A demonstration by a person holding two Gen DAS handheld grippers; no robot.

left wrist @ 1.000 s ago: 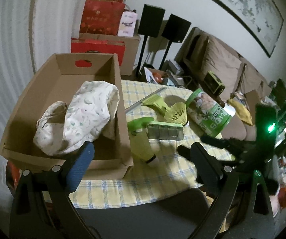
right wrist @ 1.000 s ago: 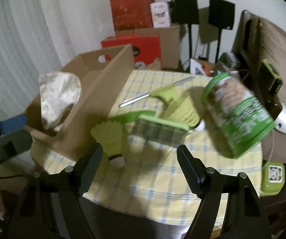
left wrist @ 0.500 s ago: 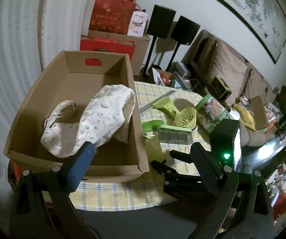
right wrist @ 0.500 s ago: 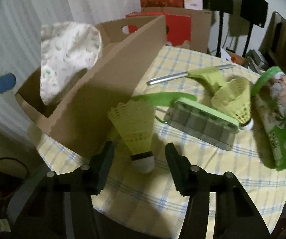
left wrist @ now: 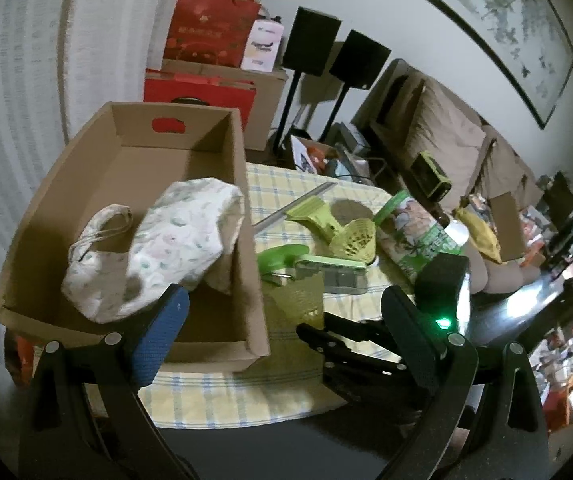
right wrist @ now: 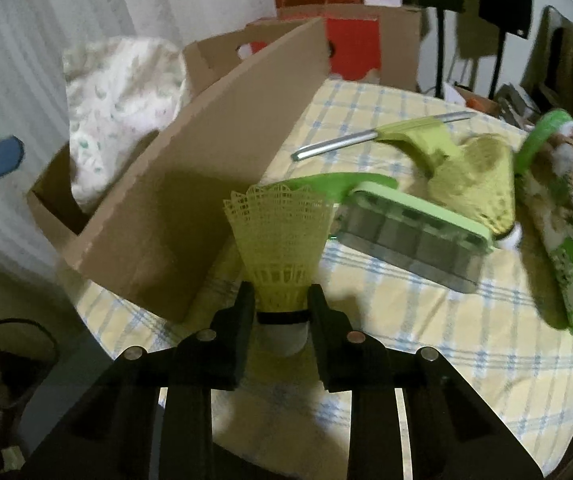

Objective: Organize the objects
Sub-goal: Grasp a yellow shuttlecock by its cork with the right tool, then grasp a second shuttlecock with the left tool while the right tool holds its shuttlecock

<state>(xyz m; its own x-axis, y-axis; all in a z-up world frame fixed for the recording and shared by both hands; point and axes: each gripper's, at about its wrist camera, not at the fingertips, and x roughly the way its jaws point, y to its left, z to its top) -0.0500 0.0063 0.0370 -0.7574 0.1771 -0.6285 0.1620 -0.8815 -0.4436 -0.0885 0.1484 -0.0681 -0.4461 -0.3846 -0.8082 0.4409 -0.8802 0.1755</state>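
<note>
My right gripper (right wrist: 280, 307) is shut on a yellow shuttlecock (right wrist: 280, 236) at its base, skirt pointing away, just beside the cardboard box (right wrist: 190, 184). In the left wrist view the right gripper (left wrist: 326, 340) holds the shuttlecock (left wrist: 298, 296) at the box's near right corner. My left gripper (left wrist: 282, 312) is open and empty, hovering before the box (left wrist: 242, 184), which holds a floral cloth bag (left wrist: 166, 244). On the checked table (right wrist: 426, 320) lie a second shuttlecock (right wrist: 474, 176), a clear green-lidded case (right wrist: 410, 232), a green pouch (right wrist: 566, 216) and a green-handled tool (right wrist: 398, 136).
Red boxes and cartons (left wrist: 206, 64) stand behind the table, with two black speakers on stands (left wrist: 338, 56). A sofa (left wrist: 466, 144) runs along the right wall. The table's near edge (left wrist: 246, 416) is just ahead of my grippers.
My right gripper moved in on the near shuttlecock and closed on its base. The left gripper shifted slightly left and stayed open.
</note>
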